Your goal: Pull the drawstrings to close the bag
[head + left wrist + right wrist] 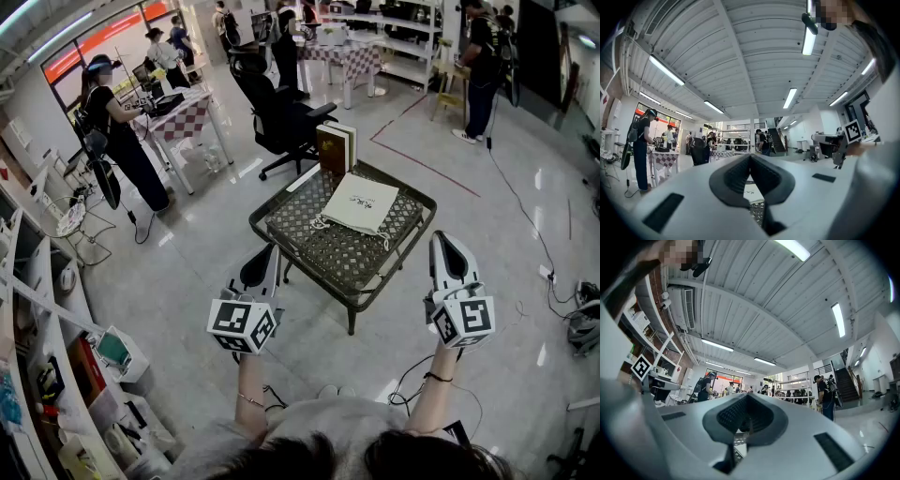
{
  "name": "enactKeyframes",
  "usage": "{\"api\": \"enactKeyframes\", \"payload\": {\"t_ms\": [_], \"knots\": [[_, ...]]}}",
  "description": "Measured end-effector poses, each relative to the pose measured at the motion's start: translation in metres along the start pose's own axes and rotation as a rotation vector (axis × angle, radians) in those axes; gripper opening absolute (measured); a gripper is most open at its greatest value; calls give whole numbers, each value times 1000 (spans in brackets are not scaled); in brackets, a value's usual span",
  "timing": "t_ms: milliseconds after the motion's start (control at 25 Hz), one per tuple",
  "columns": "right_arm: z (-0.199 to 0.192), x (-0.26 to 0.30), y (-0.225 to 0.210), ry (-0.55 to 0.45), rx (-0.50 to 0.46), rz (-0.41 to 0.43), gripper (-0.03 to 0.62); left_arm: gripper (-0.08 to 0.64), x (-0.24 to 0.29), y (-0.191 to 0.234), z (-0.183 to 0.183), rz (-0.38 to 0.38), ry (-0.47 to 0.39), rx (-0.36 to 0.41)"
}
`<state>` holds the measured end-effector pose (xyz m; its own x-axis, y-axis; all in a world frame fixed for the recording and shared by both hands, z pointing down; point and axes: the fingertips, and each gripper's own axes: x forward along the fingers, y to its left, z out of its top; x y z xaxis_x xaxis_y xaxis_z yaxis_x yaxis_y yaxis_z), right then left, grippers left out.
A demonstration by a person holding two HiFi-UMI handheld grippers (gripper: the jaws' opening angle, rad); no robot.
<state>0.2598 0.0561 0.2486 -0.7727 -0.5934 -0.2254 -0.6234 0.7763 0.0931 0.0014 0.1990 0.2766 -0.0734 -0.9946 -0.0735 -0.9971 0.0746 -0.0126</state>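
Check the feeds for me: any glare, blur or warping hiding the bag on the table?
Head view: sharp, evenly lit, edges bowed; white drawstring bag on the woven table plain; glare only on the floor. Left gripper view: heavy fisheye, dark corners; the shut left gripper looms soft, hiding most of the table. Right gripper view: the same, with the right gripper.

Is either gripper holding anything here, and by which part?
Nothing is held. The left gripper and right gripper are shut and empty, short of the table; the bag lies on it, untouched.
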Motion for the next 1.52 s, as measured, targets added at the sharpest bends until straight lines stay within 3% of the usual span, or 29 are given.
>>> {"api": "enactKeyframes", "payload": {"t_ms": [880,1160,1520], "knots": [[-14,-12,-14,34,32,52,21,23,-7,-28,-18,24,54,-12],[-28,-1,-5,66,55,75,21,23,-16,-15,-28,60,82,-37],[-52,33,4,112,64,35,21,24,1,19,-52,30,121,-75]]}}
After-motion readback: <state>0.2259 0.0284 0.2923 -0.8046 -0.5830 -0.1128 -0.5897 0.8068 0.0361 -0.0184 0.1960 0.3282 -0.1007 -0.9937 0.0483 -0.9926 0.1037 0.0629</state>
